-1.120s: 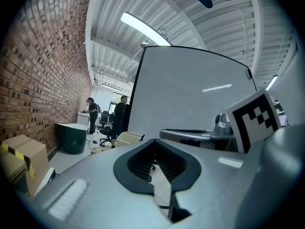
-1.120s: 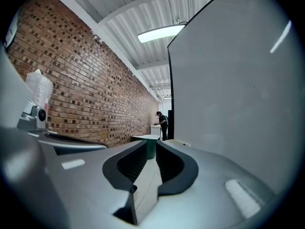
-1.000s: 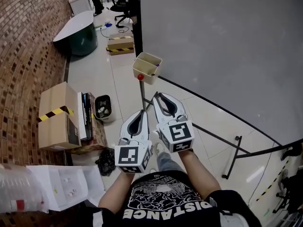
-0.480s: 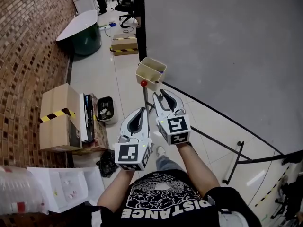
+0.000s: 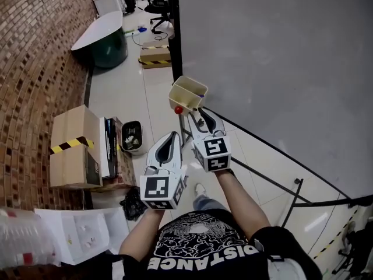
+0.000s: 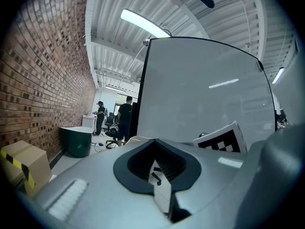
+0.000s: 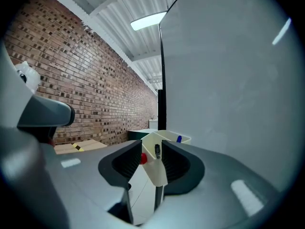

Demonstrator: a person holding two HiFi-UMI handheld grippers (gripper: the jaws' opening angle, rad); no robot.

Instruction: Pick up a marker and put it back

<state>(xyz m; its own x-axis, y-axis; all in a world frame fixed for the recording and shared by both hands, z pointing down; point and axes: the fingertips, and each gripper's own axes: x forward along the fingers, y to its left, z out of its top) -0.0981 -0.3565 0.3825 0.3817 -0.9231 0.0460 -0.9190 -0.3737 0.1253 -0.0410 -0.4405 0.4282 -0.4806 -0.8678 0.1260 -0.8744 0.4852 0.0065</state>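
"DISTANCE" reads across the black T-shirt [image 5: 201,247] of the operator, who holds both tools before a whiteboard [image 5: 280,63]; no other writing is legible. The right gripper [image 5: 199,115] has come up to the cream holder [image 5: 187,90] at the board's edge, nearer than a second ago. Its fingers have just been opening and now stand wide. The holder's near corner and its red knob [image 7: 143,159] show in the gap between them, and neither finger visibly touches it. The marker [image 7: 178,139] stands in the holder with its blue cap poking above the rim, beyond and slightly right of the right fingers. The left gripper [image 5: 171,137] hangs back to the left of them, its fingers closed tip to tip on nothing. Only the right gripper view shows the cap clearly. Only the left gripper view catches a person in dark clothes [image 6: 125,120] far down the brick-walled room. Only the head view shows the taped cardboard boxes [image 5: 73,147] on the floor, left of the left fingers.
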